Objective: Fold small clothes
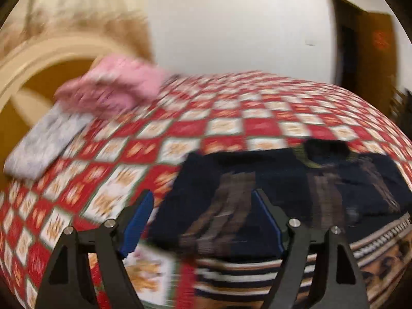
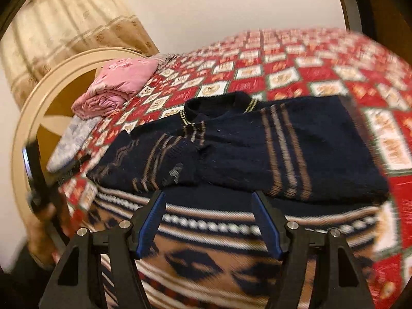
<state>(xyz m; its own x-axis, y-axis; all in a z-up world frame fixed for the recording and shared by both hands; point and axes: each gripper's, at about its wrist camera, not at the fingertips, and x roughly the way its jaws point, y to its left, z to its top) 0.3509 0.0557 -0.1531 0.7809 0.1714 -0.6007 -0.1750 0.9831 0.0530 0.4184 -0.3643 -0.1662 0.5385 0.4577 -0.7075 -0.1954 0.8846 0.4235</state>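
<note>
sweater (image 2: 244,149) lies on a patterned blanket (image 2: 206,234) spread over the checked bedspread (image 2: 322,72), i guess so it has a flat base to fold on. my left gripper (image 1: 203,221) is spread over its near edge, nothing pinched; my right gripper (image 2: 208,221) is spread too, hovering over the blanket just short of the hem, likely lining up a grab. sweater is dark navy knit with tan stripes, collar away from me, one sleeve folded across the front. pink bedding (image 2: 118,87) sits well apart by the headboard.
</note>
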